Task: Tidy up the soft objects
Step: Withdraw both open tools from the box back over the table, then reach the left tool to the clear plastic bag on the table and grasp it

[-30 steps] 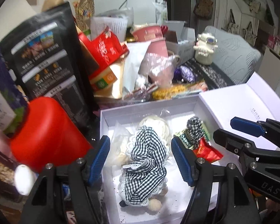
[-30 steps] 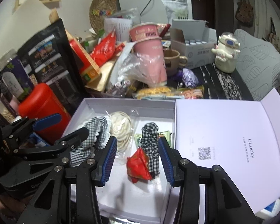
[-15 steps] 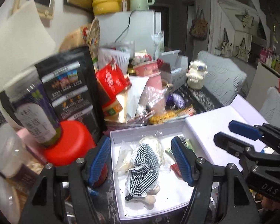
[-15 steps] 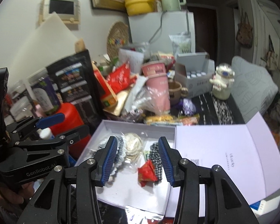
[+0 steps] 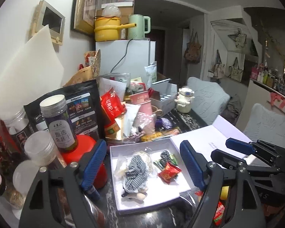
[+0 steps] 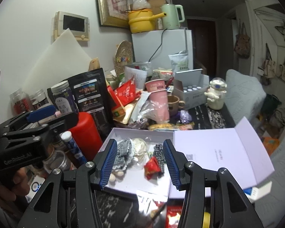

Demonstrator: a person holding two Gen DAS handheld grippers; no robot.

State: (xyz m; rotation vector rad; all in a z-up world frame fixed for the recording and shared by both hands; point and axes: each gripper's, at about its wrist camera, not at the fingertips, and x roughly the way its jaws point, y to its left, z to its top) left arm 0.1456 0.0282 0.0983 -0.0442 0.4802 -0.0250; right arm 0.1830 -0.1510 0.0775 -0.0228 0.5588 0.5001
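Risk first: cluttered table [image 5: 112,207]; the tall red plastic canister [image 6: 86,131] touches the shallow white cardboard box's [image 5: 123,150] left wall, so a low approach by the left tongs [image 5: 143,167] could knock it. Another risk: the soft black-and-white gingham doll [image 5: 135,171] could snag the red foil snack packet [image 5: 169,172] beside it. Left tongs wide and empty, jaws just opened further. Right tongs [image 6: 140,164] narrower, empty, also just opened. Doll lies inside the box, below and ahead of both tongs, untouched.

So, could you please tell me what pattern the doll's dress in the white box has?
Black-and-white gingham check on the doll's dress, clearest in the left wrist view.
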